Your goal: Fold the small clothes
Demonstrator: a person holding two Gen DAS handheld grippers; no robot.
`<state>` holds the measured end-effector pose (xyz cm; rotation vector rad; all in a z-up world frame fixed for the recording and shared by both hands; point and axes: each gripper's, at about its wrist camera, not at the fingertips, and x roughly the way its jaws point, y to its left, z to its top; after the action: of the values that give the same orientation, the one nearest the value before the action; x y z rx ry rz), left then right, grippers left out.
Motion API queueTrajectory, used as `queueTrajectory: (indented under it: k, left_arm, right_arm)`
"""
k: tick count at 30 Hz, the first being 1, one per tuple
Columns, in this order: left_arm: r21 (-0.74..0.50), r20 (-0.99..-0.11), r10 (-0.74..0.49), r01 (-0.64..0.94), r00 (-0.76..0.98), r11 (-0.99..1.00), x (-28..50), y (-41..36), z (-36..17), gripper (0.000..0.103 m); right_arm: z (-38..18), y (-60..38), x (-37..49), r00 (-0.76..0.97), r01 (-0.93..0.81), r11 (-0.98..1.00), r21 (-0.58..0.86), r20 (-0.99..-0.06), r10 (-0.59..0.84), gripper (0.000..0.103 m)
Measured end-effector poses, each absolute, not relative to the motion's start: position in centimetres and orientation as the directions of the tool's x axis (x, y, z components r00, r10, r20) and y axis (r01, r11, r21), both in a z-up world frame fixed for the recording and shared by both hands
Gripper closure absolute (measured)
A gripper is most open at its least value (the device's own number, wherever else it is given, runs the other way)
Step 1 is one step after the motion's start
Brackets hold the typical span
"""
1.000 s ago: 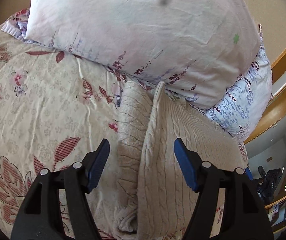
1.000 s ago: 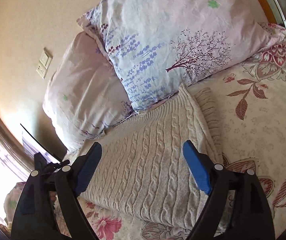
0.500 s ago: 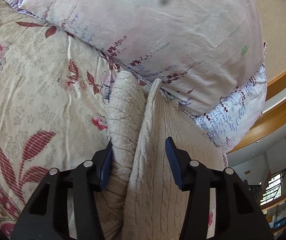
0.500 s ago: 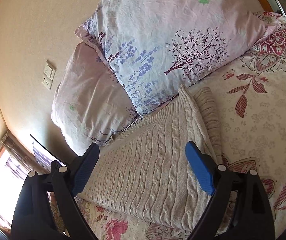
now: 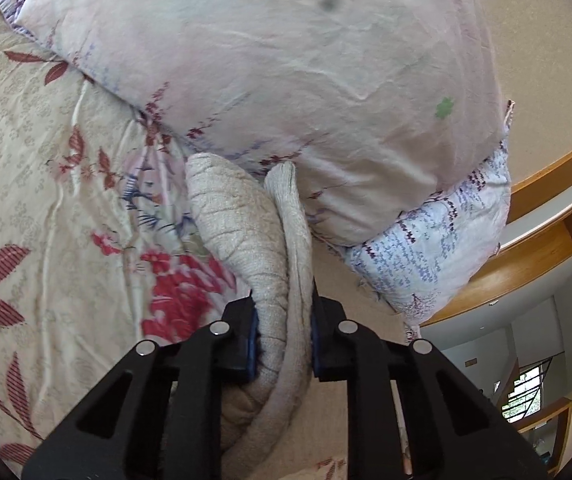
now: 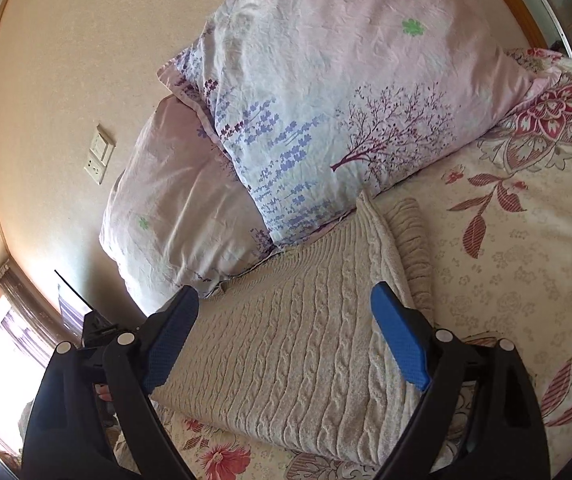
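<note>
Left tongs (image 5: 284,340): pads pinched together on a bunched fold of the beige cable-knit sweater (image 5: 246,232), fabric squeezed between both blue pads. The gripped fold rises ahead of the tongs, its far corner touching the pale floral pillow (image 5: 286,72). Left of the tongs, floral bedspread (image 5: 46,200); the red flower print close by looks blurred.

Right tongs (image 6: 282,340): spread wide, holding nothing, poised above the sweater (image 6: 297,344), which lies flat on the bedspread (image 6: 525,240) between and ahead of the pads. Ribbed edge runs just past the right pad; whether the pads touch the knit is hard to tell. Beyond the sweater, two pillows: the tree-print pillow (image 6: 345,100) overlapping a plainer pink pillow (image 6: 178,200). Farther left, wall switch (image 6: 100,156).
</note>
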<state>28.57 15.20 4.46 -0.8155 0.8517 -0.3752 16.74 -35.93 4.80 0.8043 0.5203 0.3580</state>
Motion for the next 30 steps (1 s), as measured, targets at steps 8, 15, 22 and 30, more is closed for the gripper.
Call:
queueTrajectory:
  k: [8,15,22,30]
  left_arm:
    - [-0.813,-0.436,-0.667,0.053,0.605,0.579,29.6,4.7,9.9,0.086]
    - [-0.821,-0.433,-0.744,0.118,0.509,0.558,30.0,-9.1,8.4,0.087]
    - [-0.824,-0.453,-0.814,0.177,0.364,0.538,29.9,-18.6,4.5,0.086]
    - [-0.914,-0.268,-0.916,0.220,0.300,0.340,29.6,-15.3,4.8,0.061]
  right_arm:
    - [5.0,-38.3,15.3,0.893,-0.022,0.660,0.751,-0.282,0.351,0.013]
    - [4.3,-40.0,15.0,0.911,0.076,0.649,0.757,-0.317,0.263,0.013]
    - [3.9,-40.3,15.2,0.907,0.100,0.648,0.755,-0.337,0.252,0.013]
    - [3.1,-40.8,15.5,0.897,0.100,0.611,0.785,-0.336,0.285,0.013]
